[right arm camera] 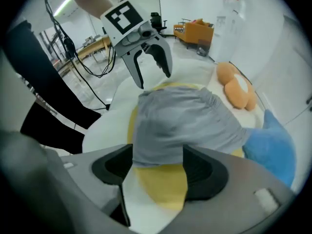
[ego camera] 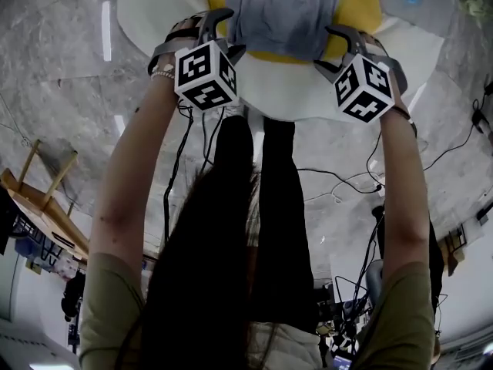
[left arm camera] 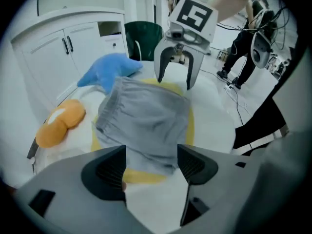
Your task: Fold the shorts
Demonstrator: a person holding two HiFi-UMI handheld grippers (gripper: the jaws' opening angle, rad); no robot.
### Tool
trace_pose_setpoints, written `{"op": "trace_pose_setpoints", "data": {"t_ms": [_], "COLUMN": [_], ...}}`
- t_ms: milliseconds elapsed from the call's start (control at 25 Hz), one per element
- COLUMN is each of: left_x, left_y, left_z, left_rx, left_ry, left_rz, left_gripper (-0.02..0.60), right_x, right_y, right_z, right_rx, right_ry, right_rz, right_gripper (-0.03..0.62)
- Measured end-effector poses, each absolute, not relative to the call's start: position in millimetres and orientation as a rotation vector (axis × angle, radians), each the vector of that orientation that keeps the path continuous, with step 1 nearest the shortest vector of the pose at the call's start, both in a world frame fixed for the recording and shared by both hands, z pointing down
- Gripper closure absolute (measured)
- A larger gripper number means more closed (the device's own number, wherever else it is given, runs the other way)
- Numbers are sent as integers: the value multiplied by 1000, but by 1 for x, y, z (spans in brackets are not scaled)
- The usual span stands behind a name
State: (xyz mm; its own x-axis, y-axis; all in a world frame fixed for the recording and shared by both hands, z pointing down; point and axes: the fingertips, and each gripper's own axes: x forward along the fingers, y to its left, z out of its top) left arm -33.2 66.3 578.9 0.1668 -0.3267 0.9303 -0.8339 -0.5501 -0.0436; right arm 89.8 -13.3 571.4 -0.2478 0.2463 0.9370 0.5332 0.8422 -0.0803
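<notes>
The left tool (left arm camera: 151, 165) and the right tool (right arm camera: 156, 167) look set to take the edge of the shorts (left arm camera: 146, 116) that lies closest to them. To do that well, I judge each should settle on its own corner of that edge, level with the other. Each should pinch the grey cloth alone and not the yellow mat (right arm camera: 161, 191) beneath it. Both should then carry the edge forward at one pace so the fold lands square. Both tools stand wide apart at the jaws and hold nothing. In each gripper view the shorts' edge shows in the gap between the jaws, just ahead of them, but whether the jaws touch the cloth I cannot tell. The shorts lie spread flat between the two tools, which face each other across them, on the mat on the white desk (ego camera: 293, 91). Beyond the shorts, away from both tools, lie a blue cloth (left arm camera: 109, 69) and an orange cushion (left arm camera: 58, 123).
</notes>
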Motion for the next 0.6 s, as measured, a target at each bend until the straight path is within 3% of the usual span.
{"op": "trace_pose_setpoints", "data": {"t_ms": [360, 600], "left_x": [-18, -39], "left_y": [27, 3], "left_z": [630, 585], "left_rx": [1981, 2075], "left_ry": [-926, -968], "left_rz": [1332, 1225], "left_gripper": [233, 224], "right_x": [86, 68], "right_y": [-45, -53], "right_z": [615, 575], "right_rx": [-669, -727], "right_ry": [-1699, -1788], "right_rz": [-347, -170], "right_gripper": [280, 279]}}
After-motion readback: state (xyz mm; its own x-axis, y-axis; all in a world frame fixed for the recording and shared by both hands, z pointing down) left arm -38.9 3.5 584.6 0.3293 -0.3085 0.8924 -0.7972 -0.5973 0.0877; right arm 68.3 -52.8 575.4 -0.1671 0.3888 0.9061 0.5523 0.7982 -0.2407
